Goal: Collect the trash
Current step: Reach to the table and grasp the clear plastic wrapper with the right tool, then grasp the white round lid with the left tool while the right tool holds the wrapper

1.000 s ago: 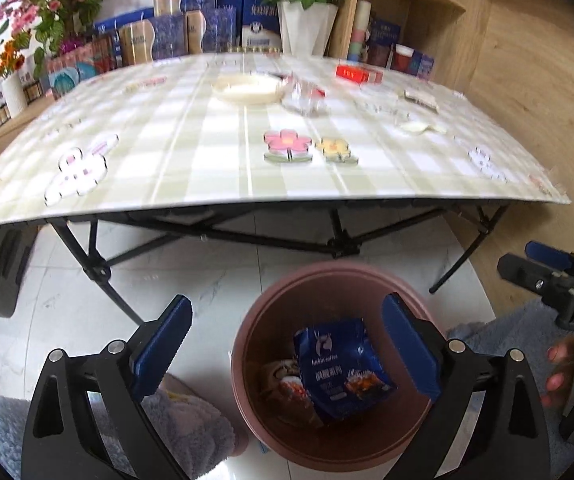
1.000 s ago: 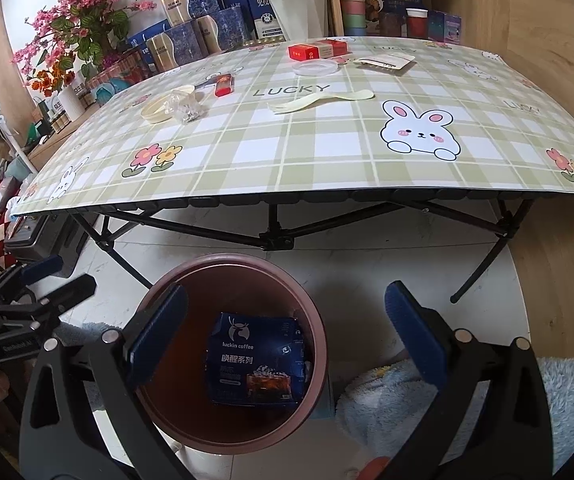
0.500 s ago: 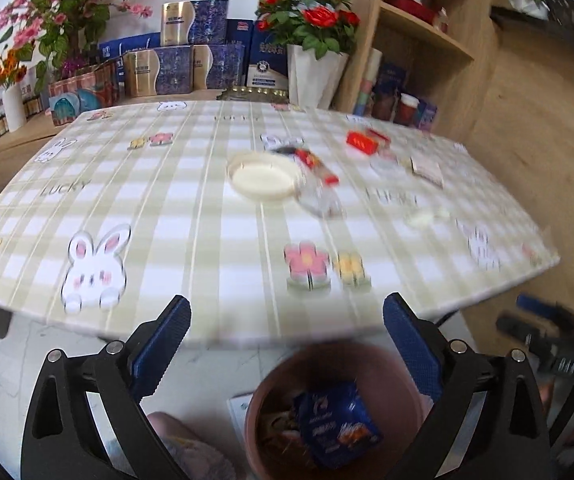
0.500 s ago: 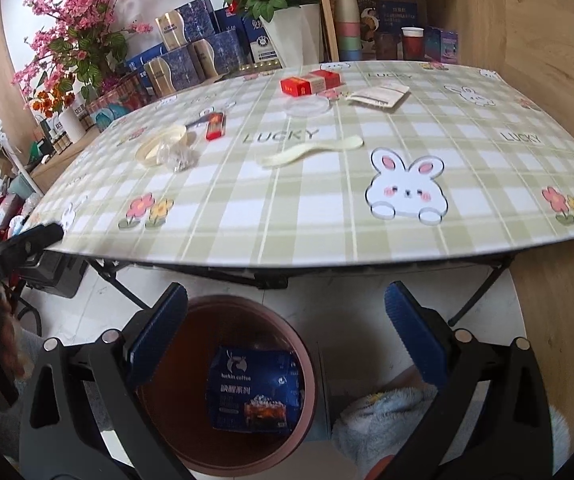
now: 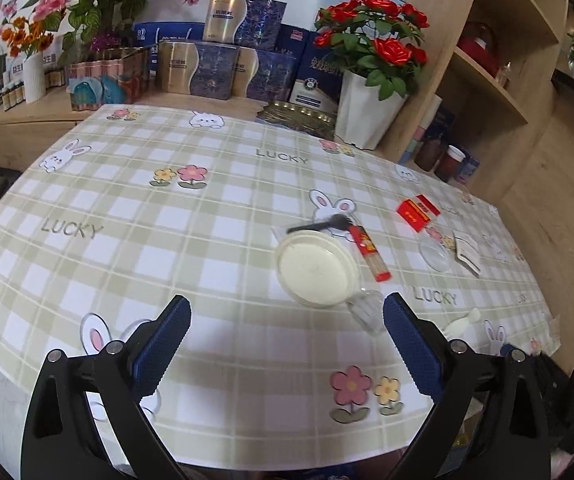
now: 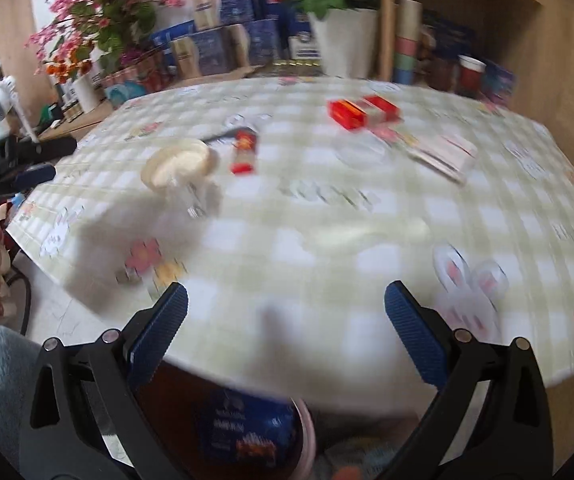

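Trash bin (image 6: 303,436) below table edge; left tongs (image 5: 287,332), right tongs (image 6: 287,320) released

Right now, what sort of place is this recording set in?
Probably a home-like room staged for recording: a folding table with a bunny-print checked cloth, potted red roses beside wooden shelves, and stacked boxed goods behind.

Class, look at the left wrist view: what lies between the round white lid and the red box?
A red-ended chopstick packet lies between the white lid and the red box.
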